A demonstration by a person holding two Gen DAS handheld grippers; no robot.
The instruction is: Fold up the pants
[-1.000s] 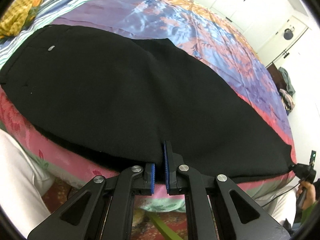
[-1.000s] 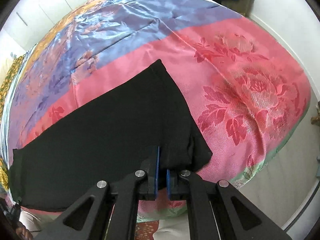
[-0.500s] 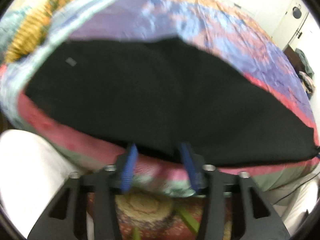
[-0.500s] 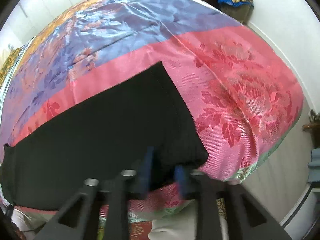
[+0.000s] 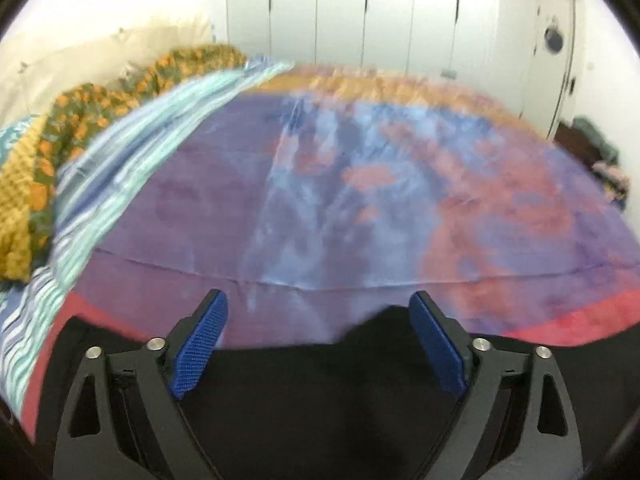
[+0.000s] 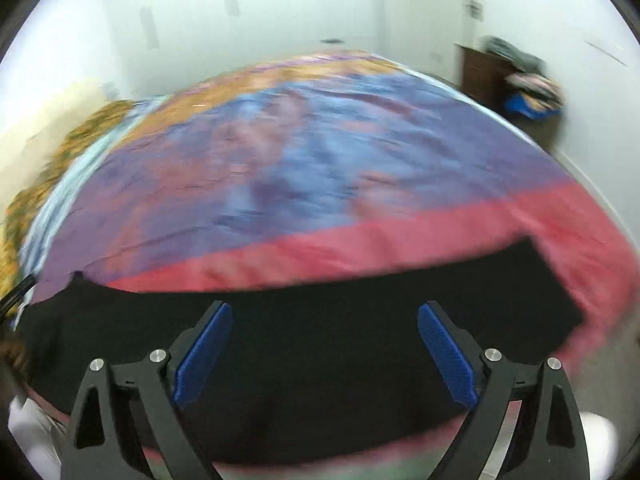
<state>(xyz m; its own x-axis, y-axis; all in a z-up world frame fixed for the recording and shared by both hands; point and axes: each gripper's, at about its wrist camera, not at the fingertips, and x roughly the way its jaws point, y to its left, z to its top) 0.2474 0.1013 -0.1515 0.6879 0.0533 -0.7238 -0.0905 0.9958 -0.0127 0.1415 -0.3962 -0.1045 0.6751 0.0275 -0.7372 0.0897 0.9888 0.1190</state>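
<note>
Black pants [image 5: 320, 396] lie flat along the near side of the bed, blurred by motion. In the left wrist view they fill the bottom of the frame, and a raised bump of cloth sits by the right finger. My left gripper [image 5: 318, 300] hovers over them with its jaws opening wide and nothing gripped between the blue pads [image 5: 200, 344]. In the right wrist view the pants [image 6: 320, 344] stretch across to a leg end at the right. My right gripper [image 6: 325, 312] is above them, jaws also opening, pads [image 6: 448, 360] clear of the cloth.
The bed carries a shiny purple, blue and pink cover [image 5: 360, 200]. A yellow-orange blanket [image 5: 48, 152] and striped sheet [image 5: 120, 168] lie at its left. White wardrobe doors [image 5: 360, 20] stand behind. A brown cabinet [image 6: 480, 76] with piled clothes [image 6: 532, 88] stands at the right.
Both grippers were shut on the pants' near edge, then opened and let go. Both moved forward over the pants, and the views now show more of the bed and far wall.
</note>
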